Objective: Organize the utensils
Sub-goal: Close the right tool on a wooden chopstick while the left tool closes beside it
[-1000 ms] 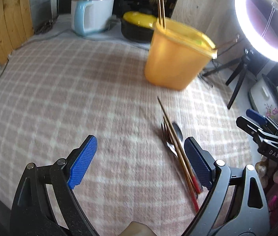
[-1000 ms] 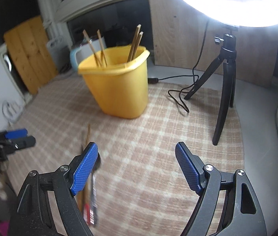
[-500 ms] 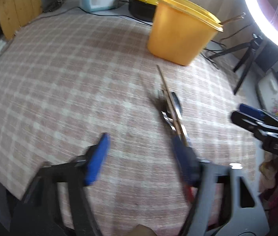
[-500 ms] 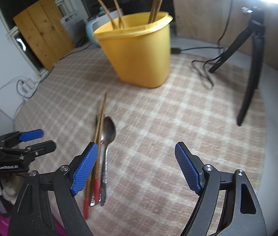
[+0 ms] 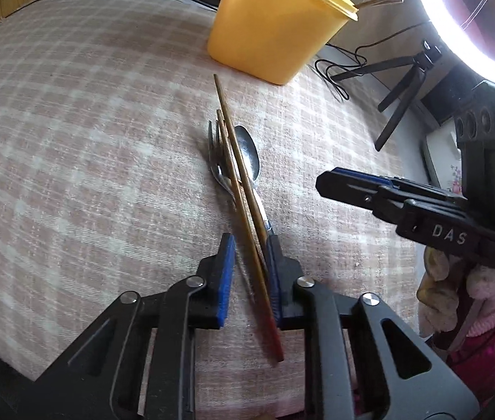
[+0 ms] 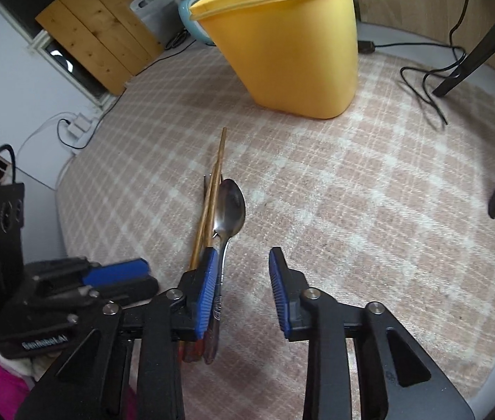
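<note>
Left tongs (image 5: 249,276) straddle chopsticks (image 5: 237,175), not yet clamped; right tongs (image 6: 244,290) gape above a pink-checked counter (image 6: 370,210) beside a yellow bin (image 6: 293,45).

White "DAS" marks the right claw (image 5: 356,183); "GenRobot.AI" marks the left claw (image 6: 121,274).

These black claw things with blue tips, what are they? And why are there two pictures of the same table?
They are two grabbing tools a person holds, one per hand, each carrying a camera, so each picture looks out along one tool. The left gripper has its blue pads on either side of the chopsticks, nearly closed; whether it squeezes yet is unclear. The right gripper is open and empty. A fork and spoon lie beside them on the checked cloth. The yellow bin already holds other sticks.
</note>
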Demonstrator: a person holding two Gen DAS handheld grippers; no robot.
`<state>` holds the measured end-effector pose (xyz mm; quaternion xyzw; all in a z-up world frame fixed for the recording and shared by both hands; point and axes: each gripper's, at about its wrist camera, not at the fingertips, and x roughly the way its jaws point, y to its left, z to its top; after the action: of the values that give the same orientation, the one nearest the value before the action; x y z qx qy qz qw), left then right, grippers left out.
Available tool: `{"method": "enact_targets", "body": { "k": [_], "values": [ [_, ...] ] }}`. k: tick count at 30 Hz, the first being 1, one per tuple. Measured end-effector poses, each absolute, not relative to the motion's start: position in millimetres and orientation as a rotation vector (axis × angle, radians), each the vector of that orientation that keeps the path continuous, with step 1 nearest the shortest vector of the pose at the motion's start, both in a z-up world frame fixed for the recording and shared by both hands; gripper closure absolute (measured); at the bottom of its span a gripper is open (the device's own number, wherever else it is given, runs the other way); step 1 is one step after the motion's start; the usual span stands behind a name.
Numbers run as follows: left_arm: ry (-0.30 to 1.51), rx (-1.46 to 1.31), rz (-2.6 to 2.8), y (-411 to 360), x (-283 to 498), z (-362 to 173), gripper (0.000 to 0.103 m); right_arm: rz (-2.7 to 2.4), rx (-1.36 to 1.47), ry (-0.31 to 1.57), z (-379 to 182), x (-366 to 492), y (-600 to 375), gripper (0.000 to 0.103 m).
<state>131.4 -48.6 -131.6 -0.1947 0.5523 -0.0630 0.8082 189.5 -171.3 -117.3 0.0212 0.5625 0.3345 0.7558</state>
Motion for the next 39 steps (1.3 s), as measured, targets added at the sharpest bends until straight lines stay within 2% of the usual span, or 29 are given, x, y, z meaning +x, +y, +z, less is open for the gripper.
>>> {"method": "enact_targets", "body": {
  "k": [3,13,39],
  "values": [
    [1.189,-0.418,-0.126,-52,137,-135,0.091,0.731,0.051,1.221,-115,191,-173,0.077],
    [1.218,-0.391,-0.085,-60,154,-150,0.097,0.742,0.053,1.234,-118,195,-173,0.082],
    [1.255,-0.47,-0.118,-44,170,-151,0.098,0.744,0.114,1.303,-134,207,-163,0.083]
  ]
}}
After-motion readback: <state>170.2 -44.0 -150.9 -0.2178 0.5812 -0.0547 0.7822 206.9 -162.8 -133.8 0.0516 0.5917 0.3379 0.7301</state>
